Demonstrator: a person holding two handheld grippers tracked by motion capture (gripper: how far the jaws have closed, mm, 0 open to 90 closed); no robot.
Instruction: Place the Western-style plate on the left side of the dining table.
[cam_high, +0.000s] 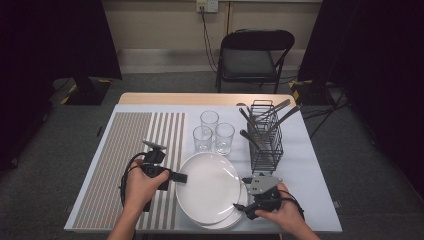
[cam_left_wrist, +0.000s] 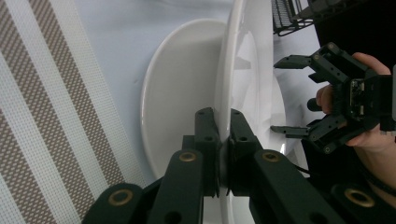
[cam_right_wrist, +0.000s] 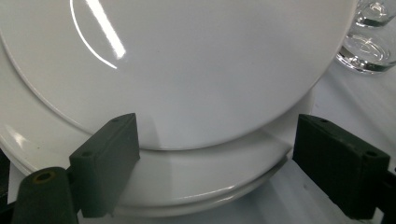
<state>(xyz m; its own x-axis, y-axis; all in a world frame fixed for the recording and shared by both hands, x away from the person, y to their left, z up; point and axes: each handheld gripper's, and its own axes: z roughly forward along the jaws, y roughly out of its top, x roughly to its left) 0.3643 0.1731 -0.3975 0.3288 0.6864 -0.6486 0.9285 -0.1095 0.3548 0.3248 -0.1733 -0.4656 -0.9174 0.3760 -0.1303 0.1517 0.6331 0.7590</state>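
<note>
The top plate (cam_high: 210, 185) is round, white and shiny, with a bright streak of light on it. It sits on a stack of plates (cam_high: 227, 220) at the near middle of the table (cam_high: 310, 200), and its left side is tipped up off the plate under it. The left gripper (cam_high: 181, 177) has its two black jaws squeezed tight on the left rim of the top plate. The left gripper view shows this close up: the thin rim (cam_left_wrist: 225, 116) stands on edge between the two pads, and the lower plate (cam_left_wrist: 177, 93) lies flat behind it. The high view shows things farther off: three glasses (cam_high: 212, 132) and a wire rack (cam_high: 265, 137) with cutlery, past the plates. The right gripper (cam_high: 240, 207) waits at the near right edge of the stack. The right gripper view shows its jaws wide apart, holding nothing, with the plate edges (cam_right_wrist: 210, 177) between them but not touched.
</note>
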